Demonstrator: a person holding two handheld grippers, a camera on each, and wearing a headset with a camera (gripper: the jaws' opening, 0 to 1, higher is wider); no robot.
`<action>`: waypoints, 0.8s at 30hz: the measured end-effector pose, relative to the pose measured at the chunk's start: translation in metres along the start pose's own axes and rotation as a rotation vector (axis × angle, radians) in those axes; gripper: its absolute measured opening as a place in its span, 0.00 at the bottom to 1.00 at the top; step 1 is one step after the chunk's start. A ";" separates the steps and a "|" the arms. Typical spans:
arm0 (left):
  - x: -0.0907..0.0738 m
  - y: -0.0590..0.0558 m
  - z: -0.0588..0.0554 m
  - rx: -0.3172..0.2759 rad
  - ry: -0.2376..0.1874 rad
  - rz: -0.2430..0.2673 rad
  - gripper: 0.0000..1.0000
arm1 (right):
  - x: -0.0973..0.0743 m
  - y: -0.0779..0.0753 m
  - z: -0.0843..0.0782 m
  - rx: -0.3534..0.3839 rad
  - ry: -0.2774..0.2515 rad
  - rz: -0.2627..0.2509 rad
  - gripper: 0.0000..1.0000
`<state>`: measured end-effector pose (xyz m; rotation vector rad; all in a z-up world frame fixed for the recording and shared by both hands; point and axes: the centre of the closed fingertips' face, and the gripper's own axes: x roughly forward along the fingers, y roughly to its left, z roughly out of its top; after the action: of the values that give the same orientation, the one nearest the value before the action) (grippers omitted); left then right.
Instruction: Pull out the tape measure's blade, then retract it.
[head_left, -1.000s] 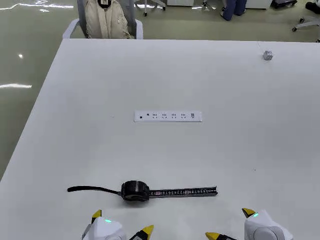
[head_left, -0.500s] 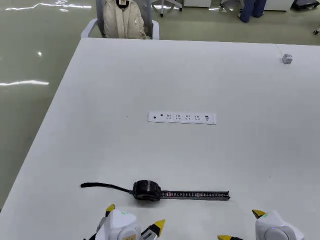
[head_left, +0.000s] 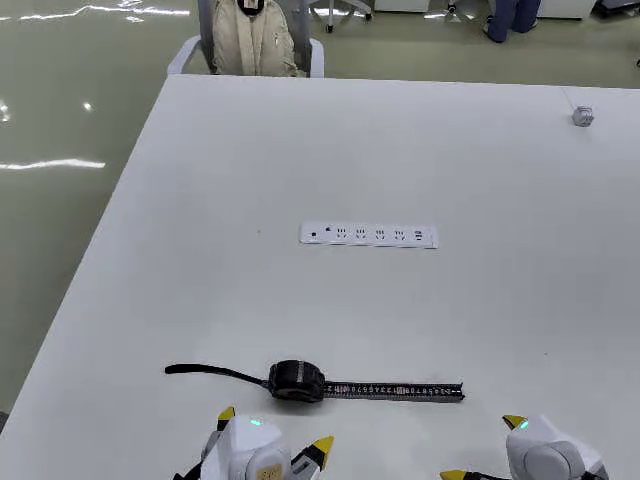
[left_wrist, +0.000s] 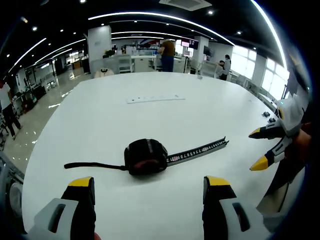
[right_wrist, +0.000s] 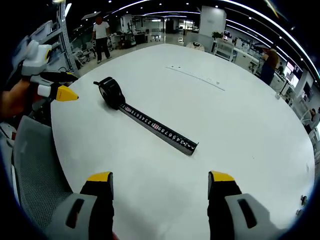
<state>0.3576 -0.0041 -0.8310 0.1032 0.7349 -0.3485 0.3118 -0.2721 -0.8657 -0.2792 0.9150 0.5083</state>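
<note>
— Ahead of the fingers in the head view, what lies on the table (head_left: 300, 150)?

— The tape measure (head_left: 296, 381), just beyond the left gripper (head_left: 274, 430), whose yellow-tipped fingers stand apart and hold nothing. Its blade (head_left: 395, 390) is drawn out flat toward the right gripper's side, and its end stops short of the right gripper (head_left: 483, 449). A black strap (head_left: 205, 372) trails the other way, out past the left fingers.

— And the right fingers?

— Apart too, empty, clear of the blade. Far beyond both pairs lies a white power strip (head_left: 369, 235).

— The left gripper view?

— The left gripper (left_wrist: 150, 182) has its two fingers rising wide apart. The tape measure's case (left_wrist: 146, 156) sits straight ahead of the gap between them, near but not touching. The blade (left_wrist: 197, 150) runs off toward the right-hand finger, the strap (left_wrist: 92, 165) toward the left-hand one. The right gripper (left_wrist: 256, 148) comes in from the right, fingers spread, its tips clear of the blade's end.

— The right gripper view?

— The right gripper (right_wrist: 160, 176) likewise shows its fingers parted, with bare table between them. The blade's end lies just ahead of the gap, and the blade (right_wrist: 160, 129) slants away to the left up to the case (right_wrist: 111, 91). The left gripper (right_wrist: 67, 85) hangs beside the case, fingers apart, not touching it.
</note>
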 end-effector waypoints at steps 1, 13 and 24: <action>0.000 0.000 0.001 -0.001 -0.001 0.002 0.87 | 0.001 -0.001 0.000 -0.006 0.002 0.002 0.79; 0.014 -0.003 0.006 -0.004 0.003 0.008 0.85 | 0.017 -0.016 0.003 -0.098 0.015 0.052 0.78; 0.029 -0.004 0.009 -0.023 0.017 0.008 0.85 | 0.030 -0.024 0.000 -0.155 0.047 0.098 0.75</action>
<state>0.3817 -0.0181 -0.8435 0.0880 0.7546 -0.3315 0.3398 -0.2832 -0.8898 -0.3896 0.9401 0.6673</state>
